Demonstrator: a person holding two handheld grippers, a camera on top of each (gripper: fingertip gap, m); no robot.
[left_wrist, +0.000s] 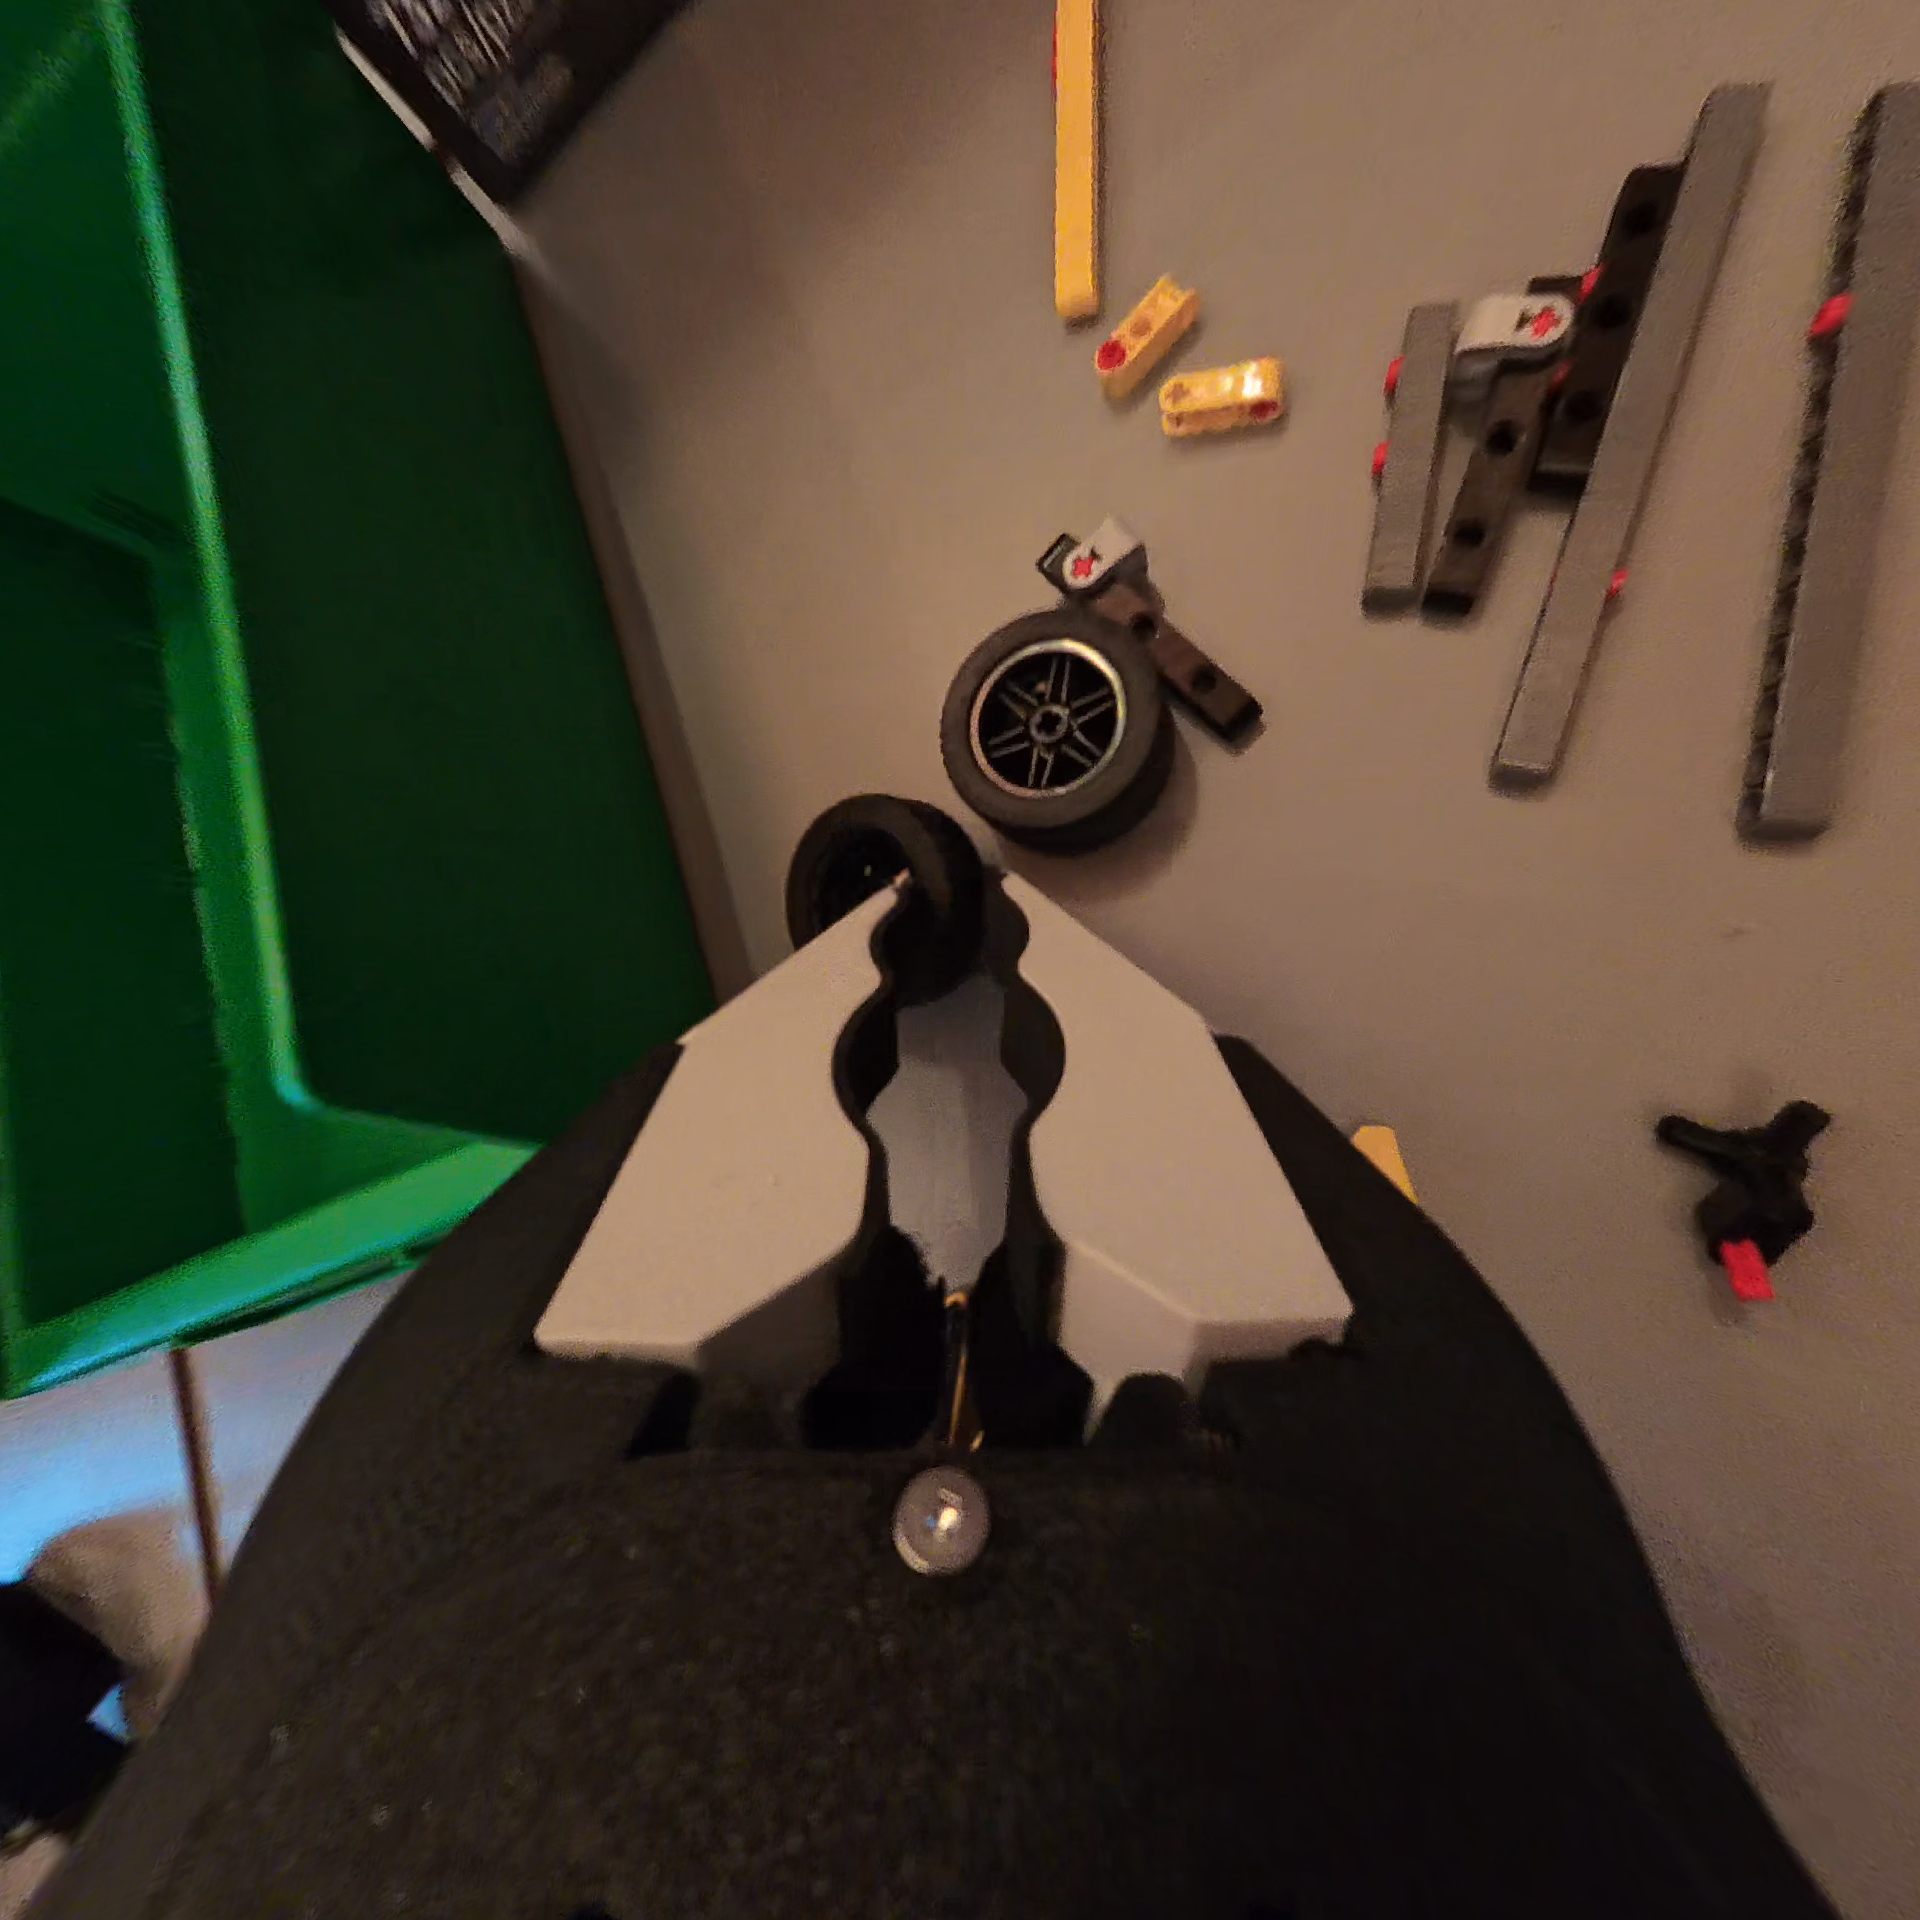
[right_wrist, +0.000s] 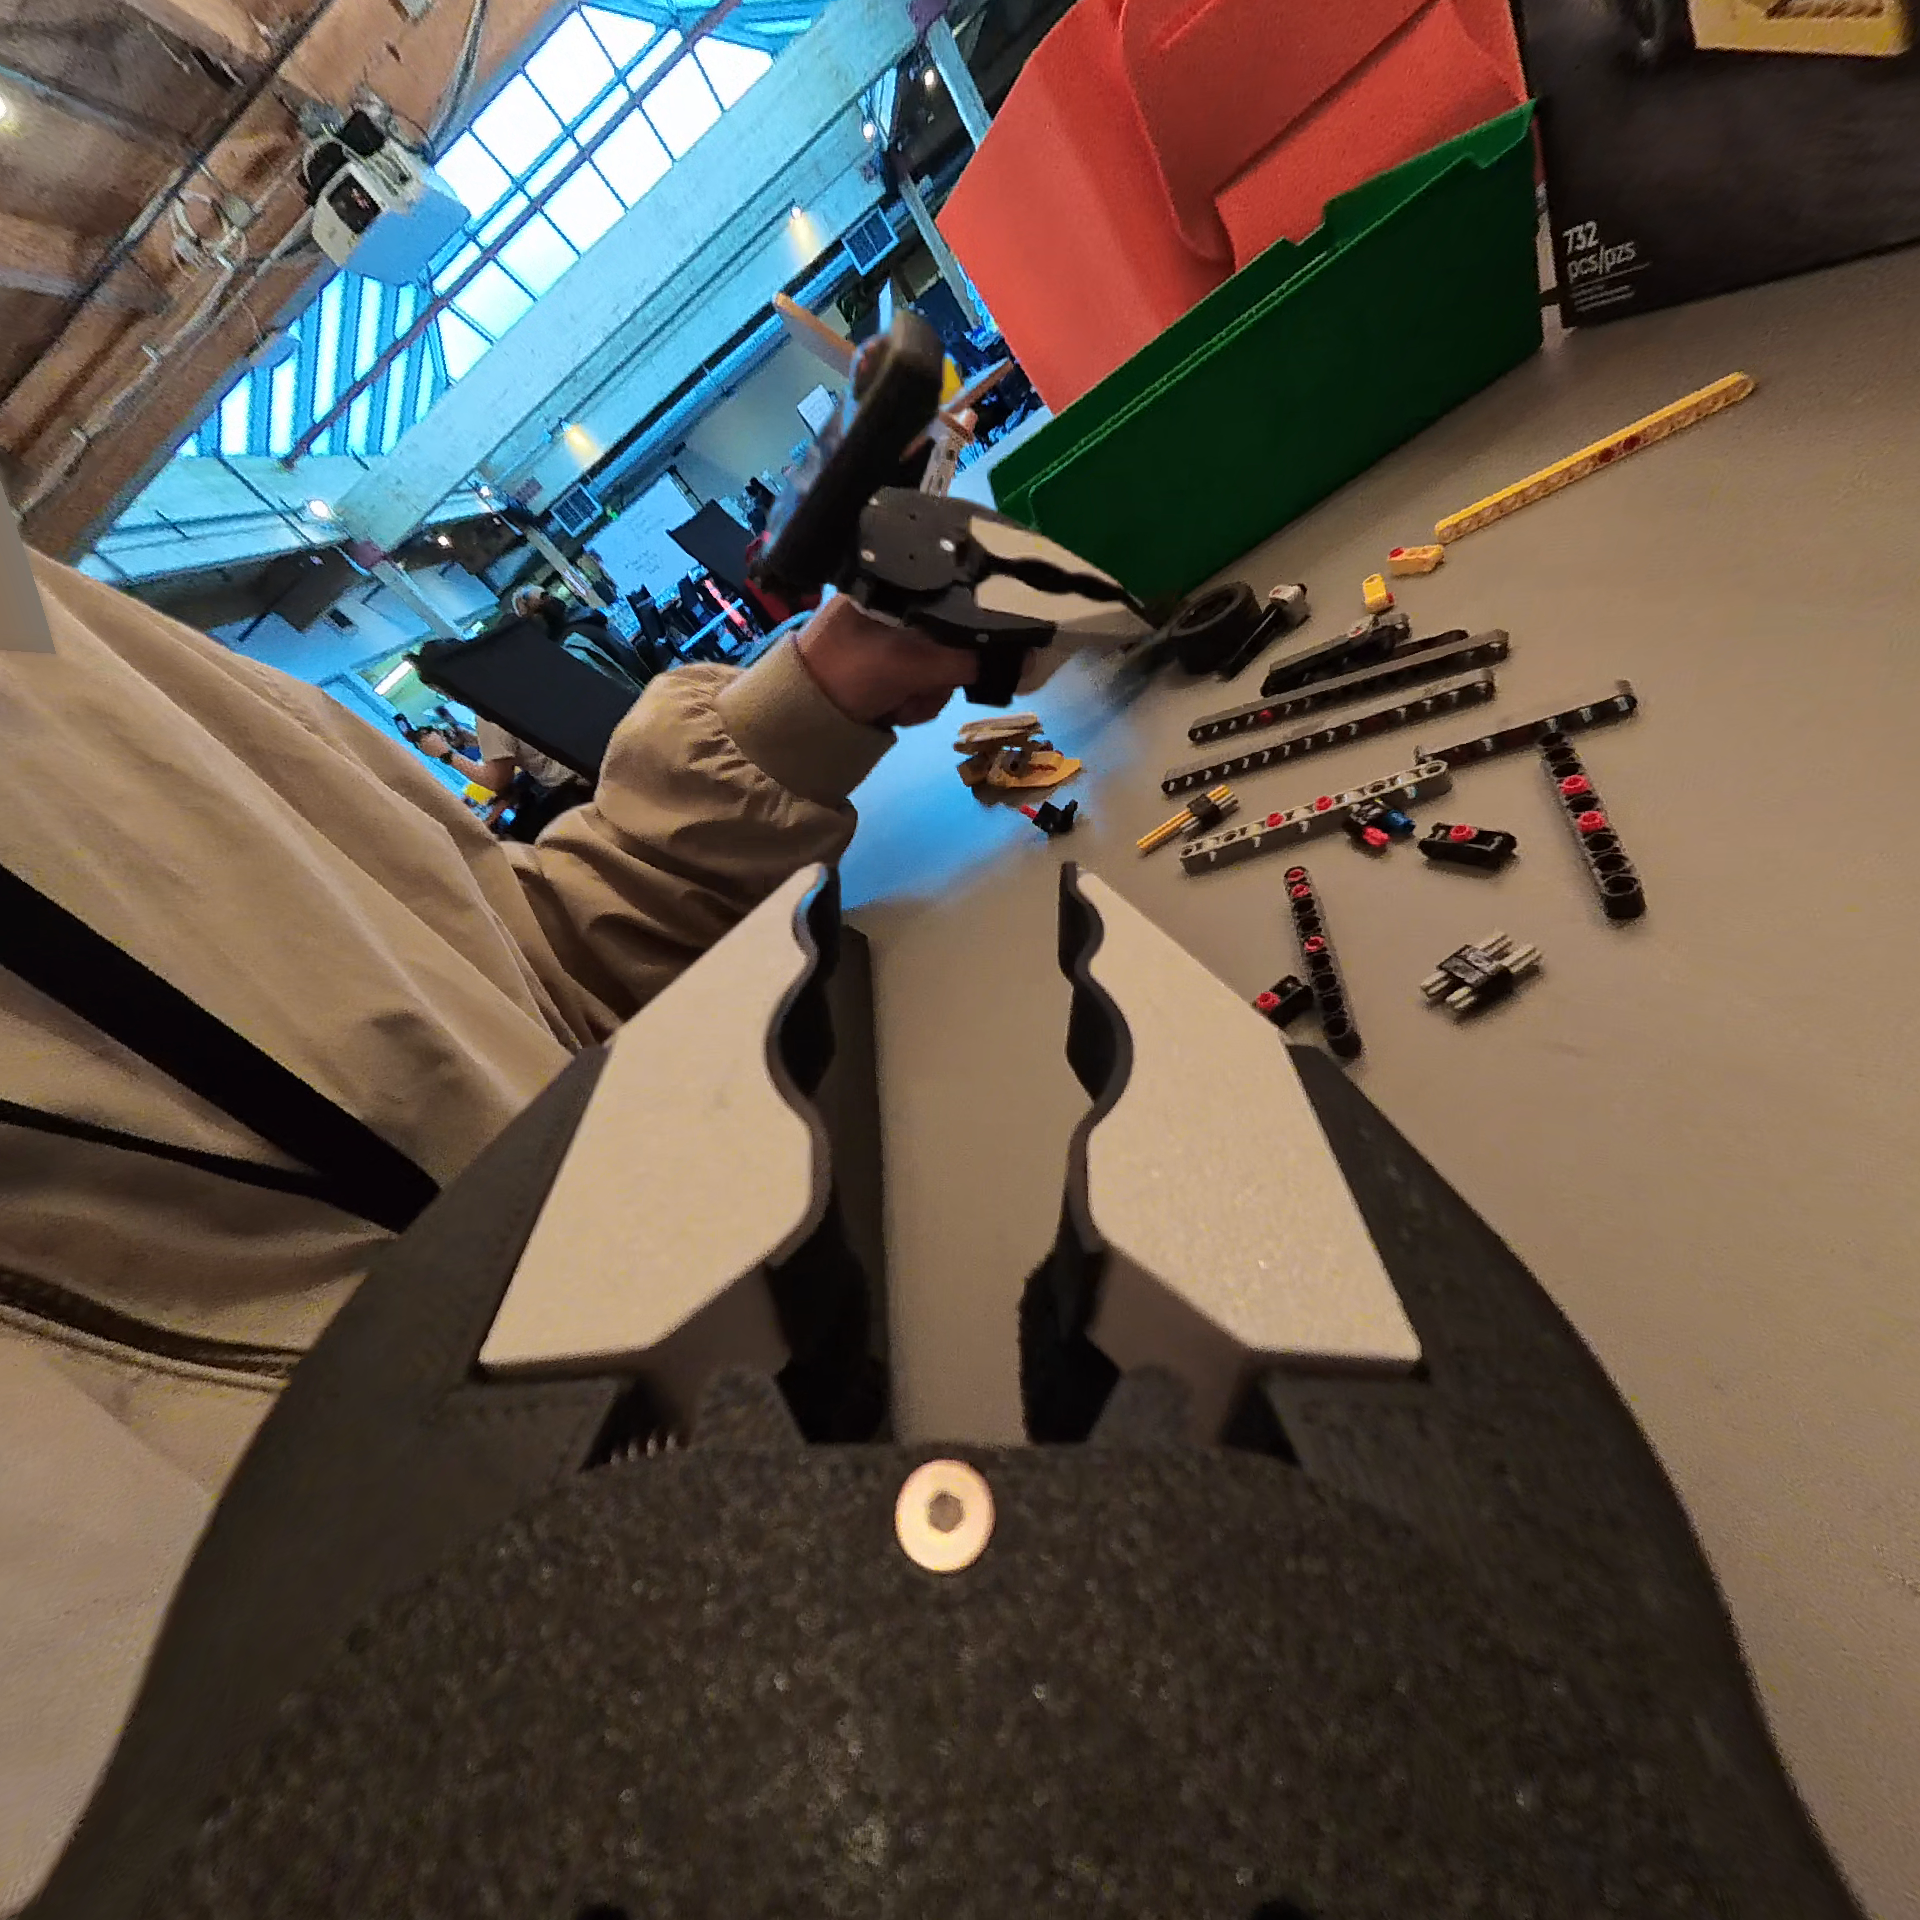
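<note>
My left gripper (left_wrist: 951, 894) is shut on a small black toy wheel (left_wrist: 883, 894), pinched at its tyre between the fingertips just above the grey table. A second black wheel with a silver-rimmed hub (left_wrist: 1055, 722) lies flat just beyond it, joined to a short black beam (left_wrist: 1195, 675). My right gripper (right_wrist: 945, 883) is open and empty, low over the table's near side. In the right wrist view the left gripper (right_wrist: 1127, 613) shows farther off, held by a hand in a beige sleeve, its tips by the wheel (right_wrist: 1216, 623).
A green bin (left_wrist: 260, 727) stands left of the left gripper; it also shows in the right wrist view (right_wrist: 1299, 395) with a red bin (right_wrist: 1143, 177) behind. Grey and black beams (left_wrist: 1631, 436), yellow pieces (left_wrist: 1148, 338), a black connector (left_wrist: 1745, 1174) lie scattered. A dark box (right_wrist: 1714, 156) stands at the back. There is about 35 cm between the tips of the two grippers.
</note>
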